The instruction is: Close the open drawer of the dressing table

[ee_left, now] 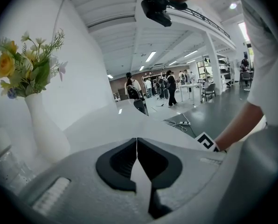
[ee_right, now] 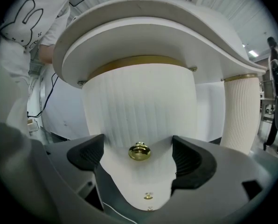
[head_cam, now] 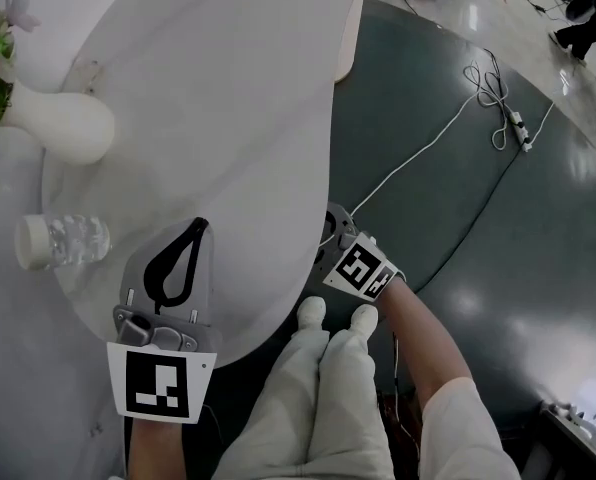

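The white dressing table (head_cam: 228, 98) fills the left of the head view. Its ribbed, curved drawer front (ee_right: 139, 101) carries a round brass knob (ee_right: 139, 151) and sits under a brass band below the tabletop. I cannot tell how far out the drawer stands. My right gripper (ee_right: 139, 155) is open, low beside the table's edge (head_cam: 336, 230), and the knob lies between its two pads without touching them. My left gripper (head_cam: 198, 226) rests over the tabletop, jaws shut on nothing (ee_left: 137, 146).
A white vase of flowers (head_cam: 63, 123) and a lying plastic bottle (head_cam: 63, 240) are on the tabletop's left. A white cable with a power strip (head_cam: 498, 108) runs over the dark floor. A ribbed table leg (ee_right: 241, 111) stands right of the drawer.
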A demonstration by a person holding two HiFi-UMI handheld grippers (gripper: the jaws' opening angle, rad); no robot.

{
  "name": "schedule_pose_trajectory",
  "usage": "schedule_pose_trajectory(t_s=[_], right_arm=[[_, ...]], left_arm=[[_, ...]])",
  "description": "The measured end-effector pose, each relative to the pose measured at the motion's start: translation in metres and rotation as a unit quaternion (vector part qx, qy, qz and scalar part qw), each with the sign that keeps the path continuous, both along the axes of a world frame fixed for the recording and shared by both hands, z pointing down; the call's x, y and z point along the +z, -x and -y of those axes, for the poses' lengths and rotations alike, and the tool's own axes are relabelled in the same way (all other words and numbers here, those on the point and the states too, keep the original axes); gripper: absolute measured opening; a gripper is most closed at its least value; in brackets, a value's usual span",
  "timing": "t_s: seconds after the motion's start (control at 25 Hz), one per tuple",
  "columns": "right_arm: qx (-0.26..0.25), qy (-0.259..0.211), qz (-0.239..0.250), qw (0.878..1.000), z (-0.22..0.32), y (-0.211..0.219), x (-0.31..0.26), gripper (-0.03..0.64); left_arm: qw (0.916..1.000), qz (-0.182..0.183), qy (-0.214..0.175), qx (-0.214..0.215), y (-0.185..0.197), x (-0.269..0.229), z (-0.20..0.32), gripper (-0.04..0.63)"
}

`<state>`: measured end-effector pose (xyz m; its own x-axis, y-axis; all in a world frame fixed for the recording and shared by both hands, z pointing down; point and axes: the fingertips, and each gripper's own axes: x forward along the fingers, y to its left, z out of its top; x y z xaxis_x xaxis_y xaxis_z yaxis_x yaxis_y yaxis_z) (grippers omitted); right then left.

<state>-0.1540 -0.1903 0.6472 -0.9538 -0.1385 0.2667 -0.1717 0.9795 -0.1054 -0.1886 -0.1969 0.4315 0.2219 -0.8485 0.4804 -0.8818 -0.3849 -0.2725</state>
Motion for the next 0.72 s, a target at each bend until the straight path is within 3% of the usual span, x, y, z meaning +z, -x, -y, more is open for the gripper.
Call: schedule_pose_trajectory(t_s=[0.52,0.72], right_arm=[[0.005,0.002,0.048,0.999,0.004,0.016,0.003,0.465],[0.024,-0.001,0.016,1.000,0.004,0.006,0.006,0.462]], left_arm=[[0.9995,0.022,0.000,0.023,0.004,0.008,0.006,0.018],[0.9991,0.026,-0.007,0.032,-0.005,0.003,0.005,0.018]])
